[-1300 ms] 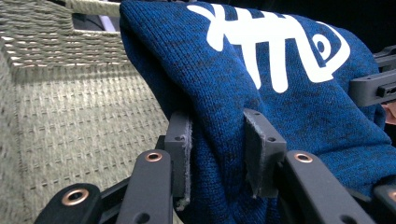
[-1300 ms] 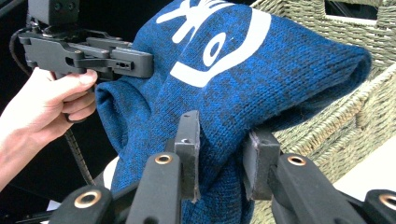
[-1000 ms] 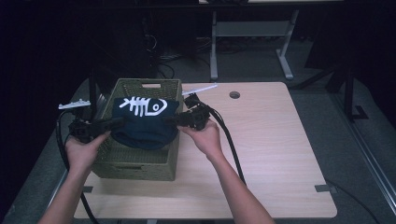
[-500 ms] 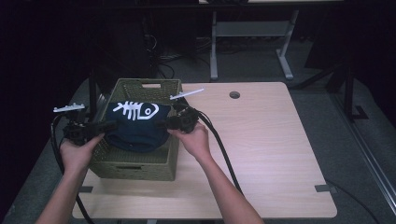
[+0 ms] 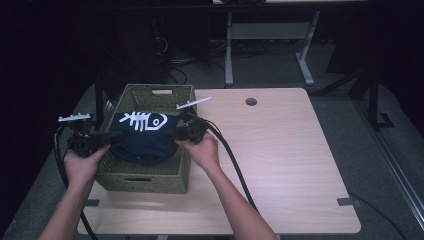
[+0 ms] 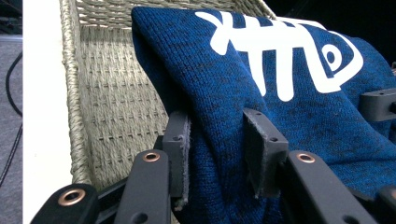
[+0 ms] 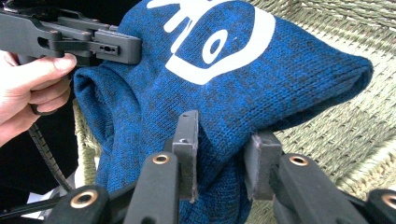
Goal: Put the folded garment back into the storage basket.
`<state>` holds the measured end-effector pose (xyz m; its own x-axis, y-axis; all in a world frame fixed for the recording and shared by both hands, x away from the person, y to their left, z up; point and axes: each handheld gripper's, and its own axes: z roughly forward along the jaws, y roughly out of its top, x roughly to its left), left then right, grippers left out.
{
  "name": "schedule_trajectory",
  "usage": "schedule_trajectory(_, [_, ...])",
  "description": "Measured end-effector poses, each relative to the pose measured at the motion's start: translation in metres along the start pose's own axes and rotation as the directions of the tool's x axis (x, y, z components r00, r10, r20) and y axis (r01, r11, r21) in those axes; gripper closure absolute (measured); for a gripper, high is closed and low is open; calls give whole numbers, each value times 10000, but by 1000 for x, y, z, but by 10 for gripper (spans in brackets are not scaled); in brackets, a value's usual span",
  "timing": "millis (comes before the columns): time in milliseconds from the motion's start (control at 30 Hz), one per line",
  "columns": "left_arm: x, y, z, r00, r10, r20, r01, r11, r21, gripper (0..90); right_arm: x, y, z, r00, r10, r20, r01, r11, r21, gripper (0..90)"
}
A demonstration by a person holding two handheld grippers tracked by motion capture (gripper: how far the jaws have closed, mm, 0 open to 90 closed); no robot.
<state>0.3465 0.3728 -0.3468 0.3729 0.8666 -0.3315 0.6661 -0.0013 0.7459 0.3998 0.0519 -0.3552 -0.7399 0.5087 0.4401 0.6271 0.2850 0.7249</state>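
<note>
pinching opposite ends of the folded blue sweater (image 5: 145,142), left gripper (image 6: 219,154) and right gripper (image 7: 222,156) each have jaws closed tight on a thick bunch of knit. sweater hangs between them, sagging into the woven basket (image 5: 150,175) on the table (image 5: 295,165). judged: lowering nearly done; setting down and release remain.

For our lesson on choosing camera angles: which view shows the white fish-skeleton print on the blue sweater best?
The high view: the whole fish-skeleton print lies unobstructed on the blue sweater. The left gripper view shows most of it, cut at the top edge; the right gripper view shows the head end.
</note>
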Motion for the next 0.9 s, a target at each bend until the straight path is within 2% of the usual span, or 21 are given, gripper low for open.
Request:
schedule_trajectory(400, [3,-1,5,9997,47,-251,-42,9997,231,627,1,-1,6,9993,-128,364,119,9996,249,680])
schedule_trajectory(900, [7,-2,8,9994,79,-329,-64,9990,438,623,2,-2,10,9982,-223,555,208,9994,275,674])
